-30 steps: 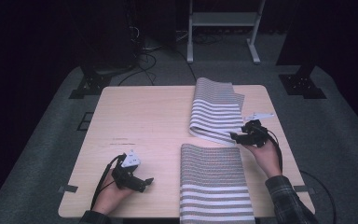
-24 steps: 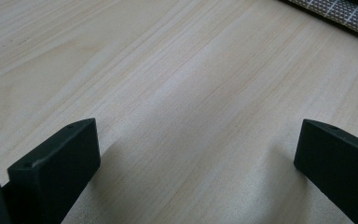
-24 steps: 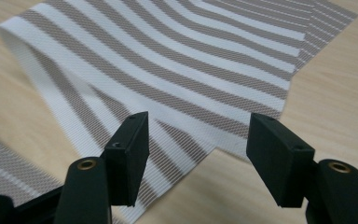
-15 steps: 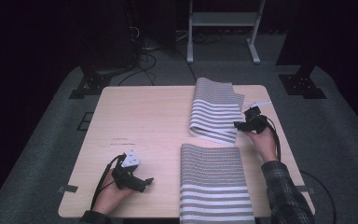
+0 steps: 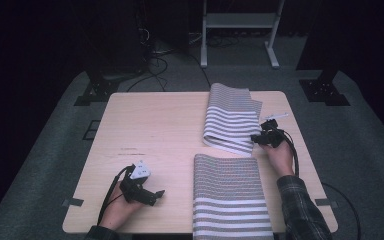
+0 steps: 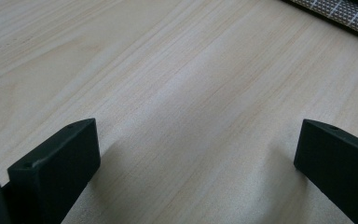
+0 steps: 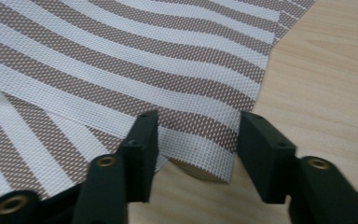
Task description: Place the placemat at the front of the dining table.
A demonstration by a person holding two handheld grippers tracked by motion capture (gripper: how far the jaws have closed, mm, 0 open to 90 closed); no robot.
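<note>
Left tongs [image 5: 156,194] rest low with jaws wide apart; right tongs [image 5: 254,138] have just been closing.

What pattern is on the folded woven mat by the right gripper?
Brown and white stripes on the folded woven mat, clearest in the right gripper view.

No readable text, label, brand, number or sign anywhere.

High view: fixed above person's side, facing forward and down; whole table [image 5: 160,125] in frame, dark floor beyond. Far off.
Left gripper view: low, very near bare tabletop, looking between own jaws; corner of near striped mat [image 6: 349,11] at top right, shared with high view [image 5: 227,195].
Right gripper view: close on corner of far striped mat [image 7: 121,60], shared with high view [image 5: 230,120].
</note>
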